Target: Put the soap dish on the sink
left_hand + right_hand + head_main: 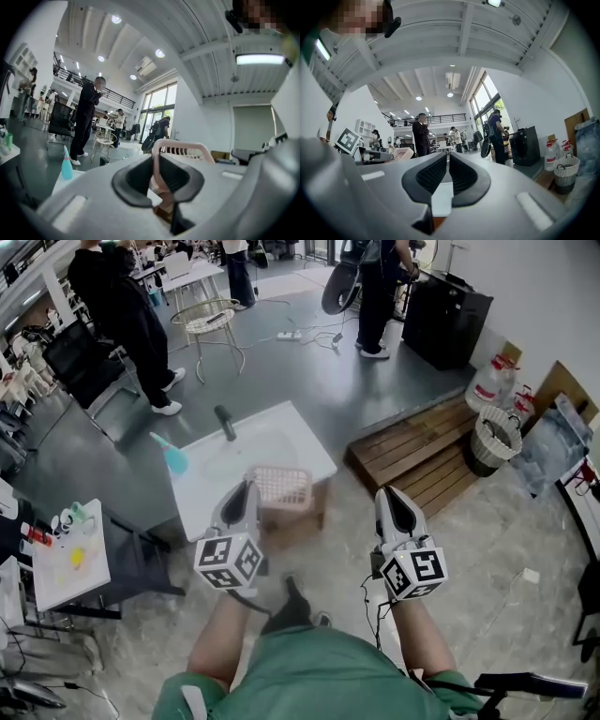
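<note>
Left gripper [246, 499] holds pink soap dish [279, 487] at front edge of white sink [283, 439].
Left jaws are clamped on the dish's rim [180, 150]; whether the dish touches the sink is unclear. Right gripper [401, 512] hangs beside the sink over the floor, jaws nearly together with nothing between them. Teal bottle [174, 457] stands on the sink's left side.

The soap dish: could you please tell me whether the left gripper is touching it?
Touching. In the left gripper view, the left gripper has its jaws clamped on the pink rim of the soap dish, with no gap showing.
</note>
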`<state>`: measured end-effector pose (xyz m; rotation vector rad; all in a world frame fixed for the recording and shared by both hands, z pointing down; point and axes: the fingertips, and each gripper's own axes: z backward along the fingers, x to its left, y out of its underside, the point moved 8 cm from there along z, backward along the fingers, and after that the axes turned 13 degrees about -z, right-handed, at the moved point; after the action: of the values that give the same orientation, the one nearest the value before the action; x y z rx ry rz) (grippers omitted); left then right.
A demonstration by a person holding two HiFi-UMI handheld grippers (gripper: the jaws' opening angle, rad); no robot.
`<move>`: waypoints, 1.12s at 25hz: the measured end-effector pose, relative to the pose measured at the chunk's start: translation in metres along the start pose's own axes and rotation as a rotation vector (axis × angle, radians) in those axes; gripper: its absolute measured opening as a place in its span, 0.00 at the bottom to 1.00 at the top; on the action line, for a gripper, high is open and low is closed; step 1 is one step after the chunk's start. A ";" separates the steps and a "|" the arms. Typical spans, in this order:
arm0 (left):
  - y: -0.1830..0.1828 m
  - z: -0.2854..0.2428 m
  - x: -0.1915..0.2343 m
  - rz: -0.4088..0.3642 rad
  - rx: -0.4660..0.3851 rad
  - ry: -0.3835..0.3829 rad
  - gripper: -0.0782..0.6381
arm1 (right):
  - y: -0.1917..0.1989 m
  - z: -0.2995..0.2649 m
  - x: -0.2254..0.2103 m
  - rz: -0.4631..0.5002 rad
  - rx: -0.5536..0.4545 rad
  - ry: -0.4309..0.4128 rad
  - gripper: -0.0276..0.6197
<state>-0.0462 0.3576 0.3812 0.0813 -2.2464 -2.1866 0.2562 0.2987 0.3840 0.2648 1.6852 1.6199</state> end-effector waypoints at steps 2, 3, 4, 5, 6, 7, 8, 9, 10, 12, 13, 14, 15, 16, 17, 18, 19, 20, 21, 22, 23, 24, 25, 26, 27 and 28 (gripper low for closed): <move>0.003 -0.014 0.002 0.005 0.005 0.001 0.17 | 0.002 -0.009 -0.008 -0.009 0.015 0.005 0.07; 0.005 -0.021 0.004 0.008 0.007 0.002 0.17 | 0.004 -0.013 -0.012 -0.010 0.021 0.008 0.07; 0.008 -0.029 0.008 0.012 0.010 0.003 0.17 | 0.006 -0.019 -0.016 -0.009 0.027 0.013 0.07; 0.011 -0.037 0.011 0.018 0.013 0.004 0.17 | 0.009 -0.026 -0.020 -0.008 0.032 0.018 0.07; 0.015 -0.046 0.015 0.024 0.016 0.006 0.17 | 0.011 -0.033 -0.024 -0.008 0.036 0.024 0.07; 0.018 -0.056 0.019 0.030 0.018 0.008 0.17 | 0.013 -0.041 -0.029 -0.008 0.039 0.031 0.07; 0.022 -0.067 0.023 0.036 0.020 0.010 0.17 | 0.014 -0.050 -0.035 -0.006 0.042 0.037 0.07; 0.024 -0.079 0.027 0.041 0.022 0.012 0.17 | 0.015 -0.060 -0.041 -0.005 0.045 0.044 0.07; 0.026 -0.092 0.031 0.047 0.024 0.014 0.17 | 0.015 -0.071 -0.047 -0.004 0.049 0.050 0.07; 0.029 -0.118 0.042 0.056 0.032 0.019 0.17 | 0.015 -0.094 -0.057 0.000 0.062 0.063 0.07; 0.031 -0.131 0.047 0.061 0.035 0.022 0.17 | 0.015 -0.107 -0.061 0.003 0.069 0.069 0.07; 0.032 -0.143 0.054 0.064 0.037 0.025 0.17 | 0.014 -0.119 -0.065 0.007 0.073 0.075 0.07; 0.033 -0.156 0.060 0.067 0.038 0.028 0.17 | 0.014 -0.132 -0.070 0.009 0.075 0.080 0.07; 0.034 -0.169 0.066 0.070 0.038 0.031 0.17 | 0.014 -0.145 -0.074 0.011 0.075 0.084 0.07; 0.034 -0.182 0.072 0.074 0.039 0.035 0.17 | 0.014 -0.158 -0.078 0.013 0.074 0.088 0.07; 0.035 -0.193 0.079 0.078 0.040 0.038 0.17 | 0.014 -0.170 -0.081 0.014 0.076 0.091 0.07; 0.036 -0.204 0.085 0.081 0.042 0.042 0.17 | 0.014 -0.183 -0.083 0.015 0.079 0.095 0.07; 0.037 -0.215 0.092 0.085 0.044 0.046 0.17 | 0.014 -0.194 -0.084 0.016 0.084 0.100 0.07; 0.038 -0.224 0.098 0.088 0.046 0.049 0.17 | 0.014 -0.205 -0.085 0.016 0.088 0.104 0.07; 0.038 -0.232 0.104 0.093 0.047 0.052 0.17 | 0.014 -0.214 -0.086 0.017 0.091 0.107 0.07; 0.039 -0.240 0.109 0.097 0.046 0.055 0.17 | 0.014 -0.223 -0.087 0.019 0.095 0.109 0.07; 0.039 -0.246 0.115 0.103 0.043 0.056 0.17 | 0.015 -0.232 -0.087 0.023 0.098 0.110 0.07; 0.040 -0.252 0.121 0.109 0.039 0.058 0.17 | 0.015 -0.240 -0.086 0.027 0.101 0.111 0.07; 0.041 -0.258 0.127 0.116 0.035 0.058 0.17 | 0.016 -0.248 -0.086 0.032 0.104 0.112 0.07; 0.043 -0.263 0.134 0.123 0.030 0.058 0.17 | 0.017 -0.255 -0.085 0.034 0.107 0.113 0.07; 0.045 -0.268 0.142 0.131 0.026 0.056 0.17 | 0.019 -0.263 -0.084 0.033 0.111 0.114 0.07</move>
<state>-0.1788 0.0855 0.4286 -0.0047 -2.1845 -2.0637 0.1383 0.0490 0.4058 0.2604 1.8690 1.5941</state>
